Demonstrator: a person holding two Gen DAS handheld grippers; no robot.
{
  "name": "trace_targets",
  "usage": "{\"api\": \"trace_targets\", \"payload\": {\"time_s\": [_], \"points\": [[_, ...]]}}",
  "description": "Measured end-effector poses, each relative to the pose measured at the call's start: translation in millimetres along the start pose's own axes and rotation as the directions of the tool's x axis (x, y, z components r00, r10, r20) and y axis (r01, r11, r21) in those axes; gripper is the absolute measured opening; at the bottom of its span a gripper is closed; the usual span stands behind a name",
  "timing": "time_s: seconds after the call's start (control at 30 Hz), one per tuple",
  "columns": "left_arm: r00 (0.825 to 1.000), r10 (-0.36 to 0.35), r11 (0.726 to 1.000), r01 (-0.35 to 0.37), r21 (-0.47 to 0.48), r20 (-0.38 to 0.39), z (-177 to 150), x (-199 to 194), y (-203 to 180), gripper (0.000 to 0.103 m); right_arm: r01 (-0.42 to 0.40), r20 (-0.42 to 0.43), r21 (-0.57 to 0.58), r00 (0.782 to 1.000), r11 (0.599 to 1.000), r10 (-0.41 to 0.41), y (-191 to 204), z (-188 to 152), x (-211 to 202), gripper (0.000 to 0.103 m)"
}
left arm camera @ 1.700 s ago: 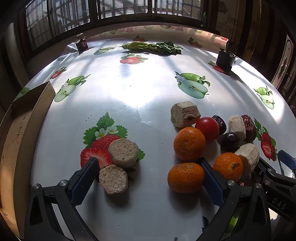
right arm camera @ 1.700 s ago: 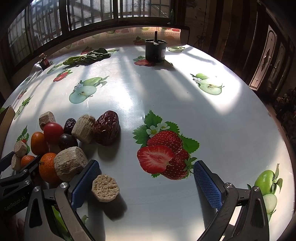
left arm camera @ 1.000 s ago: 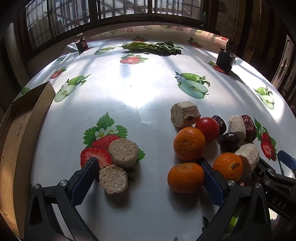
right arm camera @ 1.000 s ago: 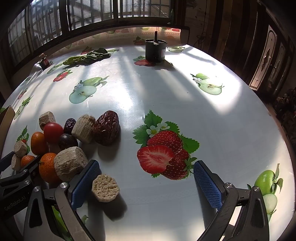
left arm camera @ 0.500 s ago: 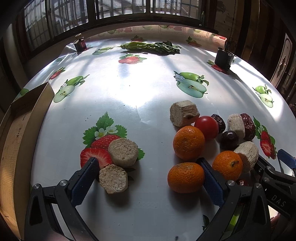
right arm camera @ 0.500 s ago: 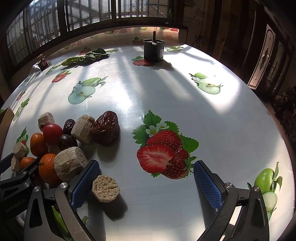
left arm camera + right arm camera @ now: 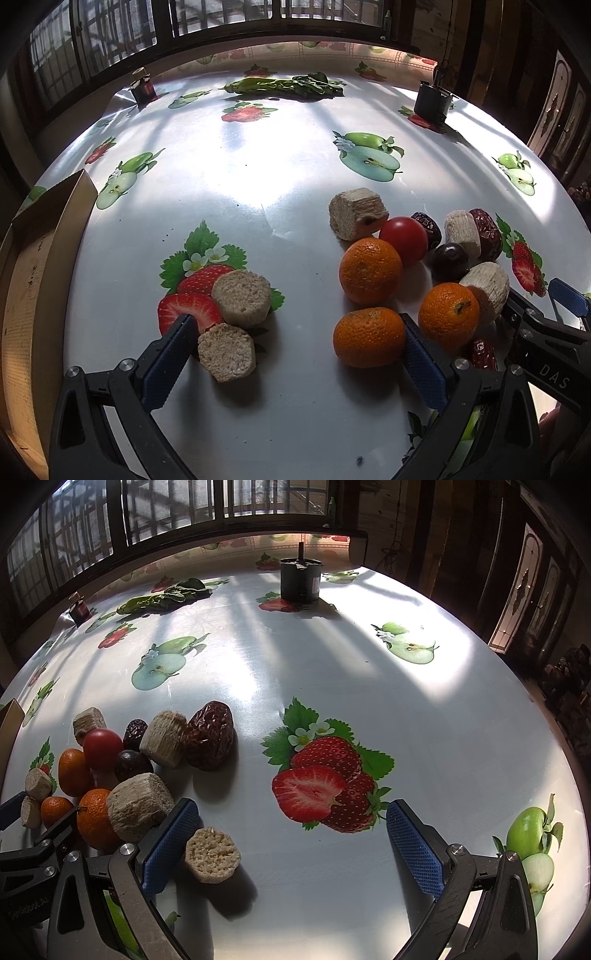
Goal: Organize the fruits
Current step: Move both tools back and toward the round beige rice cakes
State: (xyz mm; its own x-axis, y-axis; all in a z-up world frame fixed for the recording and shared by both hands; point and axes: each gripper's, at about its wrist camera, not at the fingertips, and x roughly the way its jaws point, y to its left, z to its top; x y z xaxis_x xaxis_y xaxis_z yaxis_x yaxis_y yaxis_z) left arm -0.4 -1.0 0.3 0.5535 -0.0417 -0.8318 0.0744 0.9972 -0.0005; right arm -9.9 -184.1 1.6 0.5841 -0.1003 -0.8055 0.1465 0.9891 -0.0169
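A pile of fruit and snacks lies on the fruit-print tablecloth: three oranges [image 7: 370, 270], a red tomato [image 7: 403, 239], a dark plum [image 7: 450, 261], red dates [image 7: 487, 233] and several beige puffed cakes [image 7: 357, 213]. Two round cakes [image 7: 242, 297] lie apart at the left. My left gripper [image 7: 295, 349] is open and empty, with one cake [image 7: 226, 352] by its left finger and an orange [image 7: 368, 342] by its right. My right gripper [image 7: 291, 843] is open and empty, with a cake [image 7: 212, 854] next to its left finger and the big date [image 7: 209, 734] ahead.
A cardboard box [image 7: 27, 266] stands at the table's left edge. Green leafy vegetables [image 7: 284, 86], a small dark jar [image 7: 142, 88] and a dark cylindrical container [image 7: 299, 579] stand at the far side. The right gripper also shows at the right of the left wrist view [image 7: 554, 332].
Both views have shifted very slightly. The objects on the table have not moved and both grippers stay open.
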Motion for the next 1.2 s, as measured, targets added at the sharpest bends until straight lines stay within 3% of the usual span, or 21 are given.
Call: {"api": "trace_targets", "payload": {"time_s": [0.37,0.47,0.57,0.8,0.9,1.0,1.1,1.13,1.2], "points": [[1.0,-0.025,1.0,0.025,0.01,-0.002,1.3,-2.0,0.6,0.103,0.001,-0.035,0.009,0.999,1.0,0.0,-0.3,3.6,3.0,0.102],[0.997,-0.079,0.997,0.08,-0.013,0.025,1.5,-13.9,4.6,0.094,0.004,-0.089,0.008,0.996,1.0,-0.003,0.7,9.3,6.0,0.102],[0.987,-0.098,0.995,0.102,-0.022,0.123,-0.6,-46.0,10.5,0.093,-0.005,-0.104,0.034,0.995,0.999,0.009,0.4,7.4,0.9,0.102],[0.935,-0.003,0.996,0.034,-0.082,0.353,-17.7,-128.2,39.4,0.093,-0.015,0.114,0.023,0.993,1.0,0.012,16.9,-14.5,-80.1,0.099],[0.912,0.049,0.993,-0.002,-0.115,0.407,-27.9,-149.3,49.4,0.093,-0.024,0.21,0.045,0.978,0.999,0.014,21.9,-25.3,-111.3,0.099],[0.901,0.097,0.99,-0.044,-0.133,0.423,-33.8,-160.7,54.1,0.093,-0.01,0.303,0.057,0.953,0.998,-0.007,30.7,-38.9,-138.1,0.099],[0.9,0.011,0.99,0.05,-0.129,0.435,-41.0,-167.5,66.3,0.093,0.017,0.396,0.06,0.917,0.998,-0.039,41.6,-53.0,-156.1,0.099],[0.903,-0.026,0.988,0.089,-0.127,0.43,-43.9,-168.3,70.1,0.093,0.03,0.404,0.046,0.913,0.998,-0.046,46.4,-55.3,-157.6,0.099],[0.912,-0.042,0.987,0.101,-0.124,0.407,-46.7,-167.5,72.5,0.093,0.05,0.391,0.019,0.919,0.999,-0.053,55.5,-56.5,-156.9,0.099]]}}
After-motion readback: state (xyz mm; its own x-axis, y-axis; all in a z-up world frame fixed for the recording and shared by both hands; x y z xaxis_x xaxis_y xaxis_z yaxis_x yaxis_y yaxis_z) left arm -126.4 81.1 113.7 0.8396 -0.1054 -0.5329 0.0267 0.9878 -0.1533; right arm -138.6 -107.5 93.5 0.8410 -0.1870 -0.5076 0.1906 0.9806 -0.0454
